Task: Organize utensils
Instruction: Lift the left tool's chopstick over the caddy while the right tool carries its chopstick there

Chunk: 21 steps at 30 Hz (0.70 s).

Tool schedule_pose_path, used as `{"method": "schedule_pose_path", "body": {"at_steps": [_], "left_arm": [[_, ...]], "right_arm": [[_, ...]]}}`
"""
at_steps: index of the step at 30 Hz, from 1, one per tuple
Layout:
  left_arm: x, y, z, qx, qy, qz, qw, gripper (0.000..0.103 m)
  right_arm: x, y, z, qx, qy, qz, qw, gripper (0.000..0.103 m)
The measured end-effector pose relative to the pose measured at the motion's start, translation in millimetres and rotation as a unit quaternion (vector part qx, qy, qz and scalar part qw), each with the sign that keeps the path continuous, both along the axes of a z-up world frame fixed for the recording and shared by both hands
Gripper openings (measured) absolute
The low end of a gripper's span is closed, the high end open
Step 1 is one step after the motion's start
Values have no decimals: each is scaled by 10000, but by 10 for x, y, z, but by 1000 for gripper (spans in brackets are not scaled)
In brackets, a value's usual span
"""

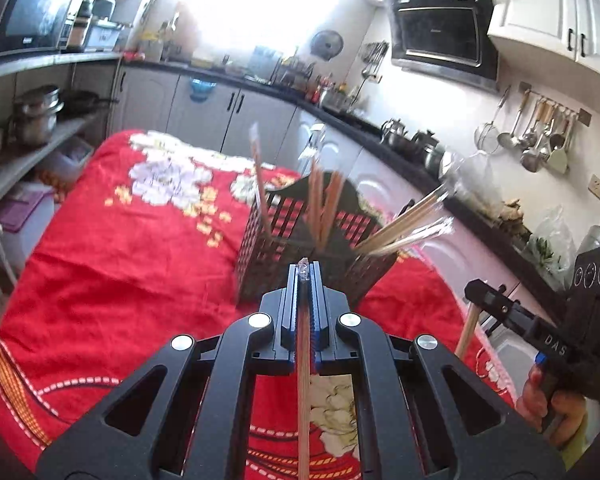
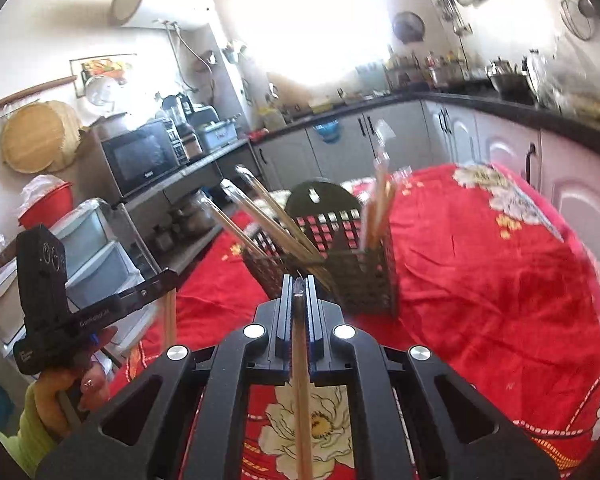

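A dark mesh utensil basket [image 1: 296, 256] stands on the red flowered cloth and holds several wrapped wooden chopsticks [image 1: 324, 204]. It also shows in the right wrist view [image 2: 356, 276]. My left gripper [image 1: 305, 276] is shut on a wooden chopstick [image 1: 303, 392], just short of the basket's near wall. My right gripper [image 2: 299, 286] is shut on another wooden chopstick [image 2: 302, 400], close to the basket's near side. Each gripper shows in the other's view: the right one [image 1: 476, 292] at the right, the left one [image 2: 168, 276] at the left, each with a stick hanging below it.
The red cloth [image 1: 140, 248] covers the table. Grey cabinets and a black counter [image 1: 380, 128] with pots run behind and to the right. Shelves with a microwave [image 2: 140, 156] and pots stand on the left. Ladles hang on the wall [image 1: 540, 132].
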State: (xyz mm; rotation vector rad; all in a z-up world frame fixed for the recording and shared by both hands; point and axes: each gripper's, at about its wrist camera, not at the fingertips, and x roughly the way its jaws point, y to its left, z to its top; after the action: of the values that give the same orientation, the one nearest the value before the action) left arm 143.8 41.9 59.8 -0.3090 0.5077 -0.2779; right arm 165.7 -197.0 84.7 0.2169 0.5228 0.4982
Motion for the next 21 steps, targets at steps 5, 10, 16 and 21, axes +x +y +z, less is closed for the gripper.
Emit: {"method": "schedule_pose_path", "body": {"at_steps": [5,10,16,21], "left_arm": [[-10,-59,250,23,-317,-13,9995,2],[10,-140,496,74,-636,32,9979,2],[113,-261,687,49,-834,-13,9965,2],[250,-344,795,5,-1010,60,9949,2]], "right_arm": [[-58,18,158,-21,-331,12,9994,6],[-85,42,311,-36,-614,54,9981,6],[-88,58,493,-26,-919,96,9957,5],[-2,-2,633,101,-1051,101,9944,5]]}}
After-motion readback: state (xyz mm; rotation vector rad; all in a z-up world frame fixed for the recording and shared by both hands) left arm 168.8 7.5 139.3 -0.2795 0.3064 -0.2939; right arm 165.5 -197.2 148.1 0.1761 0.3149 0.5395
